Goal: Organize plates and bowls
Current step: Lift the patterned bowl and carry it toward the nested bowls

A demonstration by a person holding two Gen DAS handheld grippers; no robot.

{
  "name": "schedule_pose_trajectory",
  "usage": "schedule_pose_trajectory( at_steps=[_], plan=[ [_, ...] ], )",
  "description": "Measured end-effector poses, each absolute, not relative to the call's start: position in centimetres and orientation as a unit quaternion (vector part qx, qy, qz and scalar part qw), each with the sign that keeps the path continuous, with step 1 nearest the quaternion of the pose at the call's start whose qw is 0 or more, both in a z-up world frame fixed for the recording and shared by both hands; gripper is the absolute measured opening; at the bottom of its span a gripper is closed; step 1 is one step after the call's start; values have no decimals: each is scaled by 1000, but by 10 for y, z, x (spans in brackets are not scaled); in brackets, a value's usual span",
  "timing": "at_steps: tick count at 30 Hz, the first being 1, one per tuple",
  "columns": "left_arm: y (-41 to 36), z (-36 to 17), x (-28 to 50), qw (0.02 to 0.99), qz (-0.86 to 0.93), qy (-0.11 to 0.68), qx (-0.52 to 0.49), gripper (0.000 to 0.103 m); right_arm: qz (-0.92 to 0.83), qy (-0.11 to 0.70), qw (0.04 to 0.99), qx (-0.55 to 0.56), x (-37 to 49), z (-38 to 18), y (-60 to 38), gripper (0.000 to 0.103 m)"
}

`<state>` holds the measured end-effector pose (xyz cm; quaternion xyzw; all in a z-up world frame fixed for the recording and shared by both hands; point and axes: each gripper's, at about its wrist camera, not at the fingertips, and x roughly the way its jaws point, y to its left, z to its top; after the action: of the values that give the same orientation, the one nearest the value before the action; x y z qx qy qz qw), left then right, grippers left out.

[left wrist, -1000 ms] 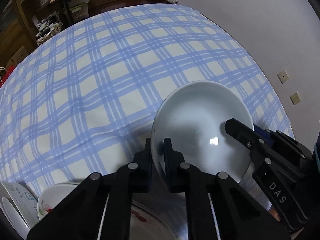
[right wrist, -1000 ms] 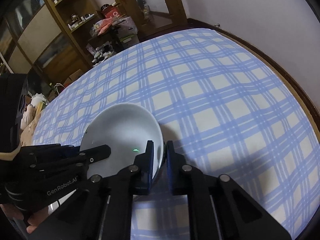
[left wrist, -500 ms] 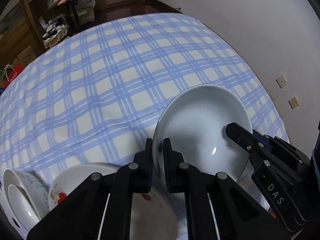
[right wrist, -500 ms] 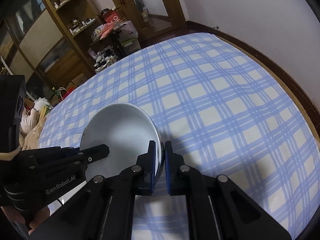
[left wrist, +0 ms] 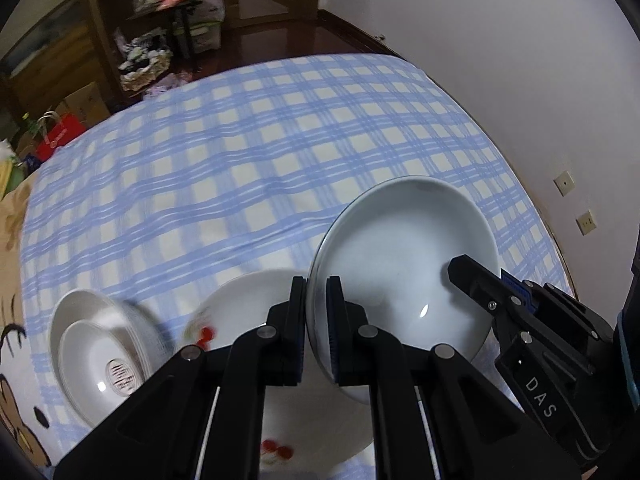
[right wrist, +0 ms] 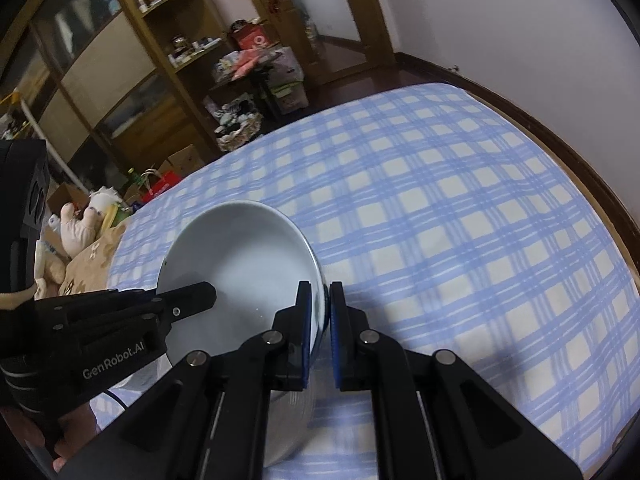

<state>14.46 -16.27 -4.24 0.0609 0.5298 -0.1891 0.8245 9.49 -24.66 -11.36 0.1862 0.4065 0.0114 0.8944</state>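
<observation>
While both grippers' jaws pinch opposite rims, the white bowl (left wrist: 404, 264) hangs above the cherry plate (left wrist: 256, 312).

The right gripper (right wrist: 319, 320) had its two fingers (right wrist: 305, 316) closed on the near right rim of a pale white bowl (right wrist: 240, 256), one finger inside the rim and one outside. The bowl was tilted, its hollow facing the camera. From the left, the left gripper (right wrist: 192, 300) reached in with a black finger lying over the bowl's inner wall. Beneath them spread the blue-and-white checked tablecloth (right wrist: 460, 240) on the tabletop. Behind stood a wooden shelf unit (right wrist: 120, 60), with a plush toy (right wrist: 80, 228) at the left edge.
</observation>
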Motion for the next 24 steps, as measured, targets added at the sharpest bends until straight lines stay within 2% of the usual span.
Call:
schedule_pose_trajectory(
  at_steps=[14,24],
  plan=[
    [-63,17,106,859,-125,494,41,10,75,379,912,138,79,-63,-152,9],
    [-15,22,91,862,-115,493,27,10,95,377,912,131,70,-58,-105,9]
  ],
)
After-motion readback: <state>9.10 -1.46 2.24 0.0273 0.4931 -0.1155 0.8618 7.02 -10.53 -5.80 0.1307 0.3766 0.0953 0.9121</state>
